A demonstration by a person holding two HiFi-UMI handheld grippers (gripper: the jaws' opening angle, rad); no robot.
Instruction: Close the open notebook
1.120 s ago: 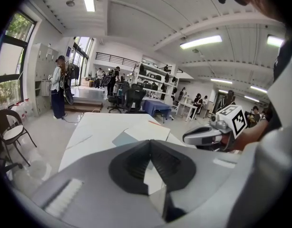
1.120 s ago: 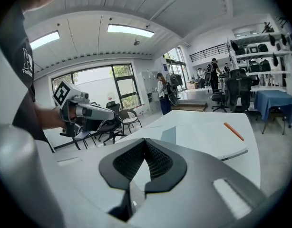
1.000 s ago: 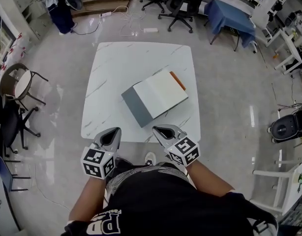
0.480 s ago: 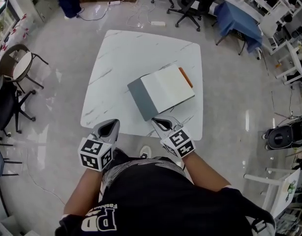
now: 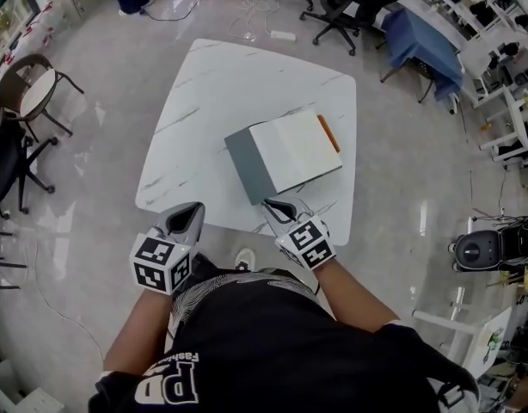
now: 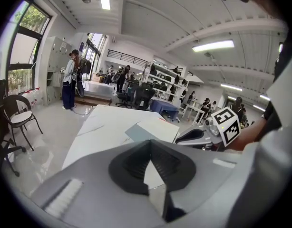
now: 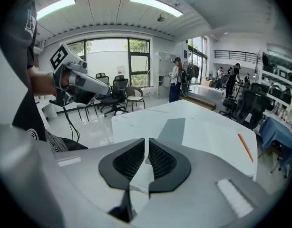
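Both grippers have edged forward over the near edge of the white table [image 5: 212,84], the right one more than the left. Seen from the head view, the left gripper [image 5: 195,206] hovers at that edge, well to the left of the notebook [image 5: 290,151], which lies open and flat ahead of it and to its right. Its own view shows the left gripper [image 6: 148,144] with jaw tips together and nothing between them. That view also catches the notebook [image 6: 150,129] beyond the tips and the right gripper [image 6: 184,137] alongside, with its marker cube [image 6: 227,126]. Further right in the head view, the right gripper [image 5: 268,203] points at the near corner of the grey cover [image 5: 245,163], just short of it; contact cannot be told. The right gripper view shows the right gripper [image 7: 147,144] with only a thin slit between its pads, holding nothing. It also shows the notebook's pale page [image 7: 208,137] ahead and an orange pen [image 7: 245,147] past the page's far right side. The left gripper [image 7: 104,93] hangs off to its left.
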